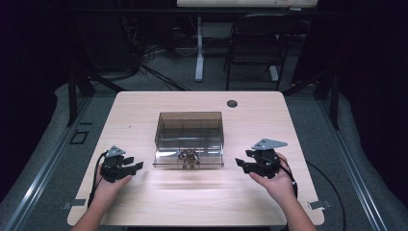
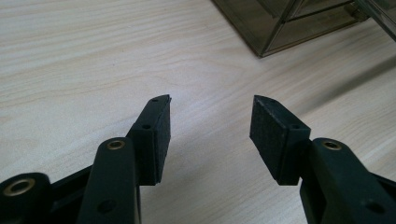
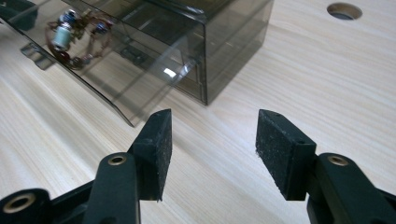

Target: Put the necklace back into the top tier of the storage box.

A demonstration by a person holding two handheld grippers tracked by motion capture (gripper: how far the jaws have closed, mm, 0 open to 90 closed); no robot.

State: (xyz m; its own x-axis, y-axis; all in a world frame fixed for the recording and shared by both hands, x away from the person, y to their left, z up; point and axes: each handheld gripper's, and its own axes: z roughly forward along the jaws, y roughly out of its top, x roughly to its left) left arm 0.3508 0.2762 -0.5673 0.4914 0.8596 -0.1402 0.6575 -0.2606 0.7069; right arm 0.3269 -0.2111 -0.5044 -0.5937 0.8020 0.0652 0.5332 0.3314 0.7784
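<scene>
Sitting square in the middle of the worktop, well clear of every edge, is the smoky see-through organiser box, its front drawer pulled out toward the person's side so that whatever is inside can be reached from above. And there it is, the piece in play: a small tangle of beads and wire, a bracelet or charm by the look of it, lying in that open drawer at about the middle of its width; the right gripper view catches it through the tinted wall, pale bead, reddish loop, too small to name for sure. Now the hands. The left gripper sits low near the front-left part of the worktop, pointing in at the box, the forearm coming straight up from the near edge; its jaws stand wide apart with nothing but bare wood between them, the box's corner off ahead and to one side. The right gripper mirrors it on the front-right side, just beside the drawer's end, aimed inward, its jaws likewise spread with nothing in them. My read: both tools are flanking the drawer, empty and ready, the right one better placed to go in for the trinket.
</scene>
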